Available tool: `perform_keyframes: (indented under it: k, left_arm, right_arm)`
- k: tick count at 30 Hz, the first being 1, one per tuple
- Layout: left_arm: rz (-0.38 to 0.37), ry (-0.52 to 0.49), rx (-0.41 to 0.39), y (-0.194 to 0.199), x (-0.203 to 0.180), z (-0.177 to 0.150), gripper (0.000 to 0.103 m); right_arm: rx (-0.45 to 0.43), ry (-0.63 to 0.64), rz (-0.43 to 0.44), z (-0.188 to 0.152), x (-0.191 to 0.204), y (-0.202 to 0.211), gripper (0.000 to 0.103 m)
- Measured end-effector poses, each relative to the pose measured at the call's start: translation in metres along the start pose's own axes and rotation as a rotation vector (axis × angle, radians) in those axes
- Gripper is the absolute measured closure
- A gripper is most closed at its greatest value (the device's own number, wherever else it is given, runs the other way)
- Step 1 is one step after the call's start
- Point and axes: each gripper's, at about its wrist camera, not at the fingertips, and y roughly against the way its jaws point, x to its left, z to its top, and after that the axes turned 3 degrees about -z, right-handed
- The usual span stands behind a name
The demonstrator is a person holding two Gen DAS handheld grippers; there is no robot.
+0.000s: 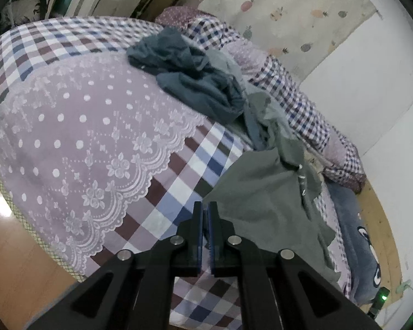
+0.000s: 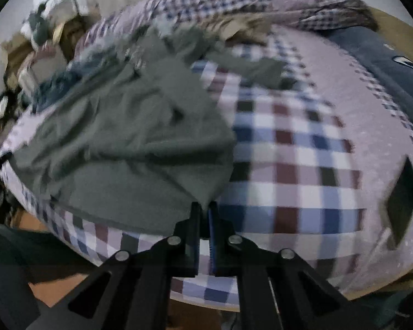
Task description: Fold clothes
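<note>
A grey-green garment (image 1: 264, 195) lies crumpled on the checked bed sheet (image 1: 179, 192). In the left wrist view my left gripper (image 1: 205, 206) is shut, with the garment's near corner pinched between its tips. The right wrist view is blurred. There the same garment (image 2: 124, 143) spreads over the left half of the bed, and one of its corners runs down into my right gripper (image 2: 205, 206), which is shut on it.
A heap of dark blue-grey clothes (image 1: 195, 82) sits farther back on a pink lace cover (image 1: 82, 137). A rolled checked quilt (image 1: 303, 104) lies along the white wall. A blue-grey blanket (image 1: 355, 233) hangs at the bed's right edge. Wooden floor (image 1: 13, 247) is at the lower left.
</note>
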Motion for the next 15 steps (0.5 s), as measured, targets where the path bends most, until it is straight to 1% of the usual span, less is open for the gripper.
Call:
perform_keyframes:
  k: [4, 5, 7, 9, 10, 15]
  left_arm:
    - [-0.001, -0.002, -0.058, 0.017, -0.004, 0.003, 0.103]
    - [-0.018, 0.006, -0.062, 0.02, -0.003, 0.004, 0.103]
    - [-0.057, 0.01, -0.044, 0.023, -0.005, 0.003, 0.103]
    - [-0.058, -0.022, -0.028, 0.021, -0.012, -0.002, 0.103]
    - [-0.063, -0.031, -0.008, 0.017, -0.014, -0.005, 0.103]
    - [-0.001, -0.042, 0.145, -0.018, -0.014, -0.02, 0.103]
  right_arm:
    - [-0.064, -0.066, 0.012, -0.002, -0.015, 0.036, 0.101]
    - [-0.068, -0.074, 0.008, -0.004, -0.018, 0.044, 0.101]
    - [-0.074, -0.09, 0.0, -0.009, -0.024, 0.06, 0.101]
    - [-0.066, -0.099, 0.012, -0.012, -0.027, 0.069, 0.101]
    - [-0.057, -0.09, 0.009, -0.014, -0.024, 0.069, 0.1]
    - [-0.021, -0.063, -0.004, -0.024, -0.015, 0.065, 0.1]
